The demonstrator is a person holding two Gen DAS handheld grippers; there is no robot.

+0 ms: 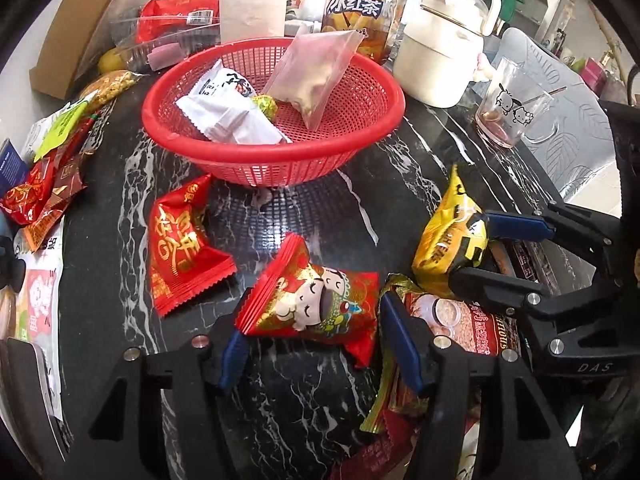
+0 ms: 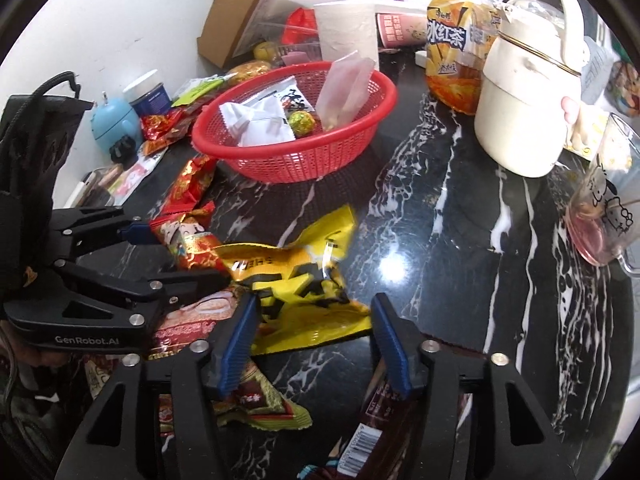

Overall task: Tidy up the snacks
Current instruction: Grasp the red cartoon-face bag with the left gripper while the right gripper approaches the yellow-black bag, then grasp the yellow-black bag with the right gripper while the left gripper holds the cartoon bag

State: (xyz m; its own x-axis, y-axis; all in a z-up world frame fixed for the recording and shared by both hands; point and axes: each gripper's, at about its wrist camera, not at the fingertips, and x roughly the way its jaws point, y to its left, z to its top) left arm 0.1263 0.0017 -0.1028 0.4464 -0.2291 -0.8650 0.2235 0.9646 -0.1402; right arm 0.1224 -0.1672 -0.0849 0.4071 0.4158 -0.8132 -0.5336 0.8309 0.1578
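Note:
A red mesh basket (image 1: 360,136) (image 2: 352,148) stands on the black marble table and holds white packets, a clear bag and a gold ball. My left gripper (image 1: 316,344) (image 2: 176,254) is open, its fingers either side of a red cartoon-figure snack packet (image 1: 320,304) (image 2: 192,240) lying on the table. My right gripper (image 2: 312,340) (image 1: 468,248) is open around a yellow and black snack packet (image 2: 296,280) (image 1: 448,240). Another red packet (image 1: 180,248) lies left of the left gripper.
A cream kettle (image 1: 444,52) (image 2: 524,100), an iced tea bottle (image 1: 360,12) and a cartoon glass (image 1: 512,108) (image 2: 604,208) stand at the back right. More packets pile at the left edge (image 1: 44,184) and below both grippers (image 1: 460,320). A cardboard box (image 2: 244,12) sits at the back.

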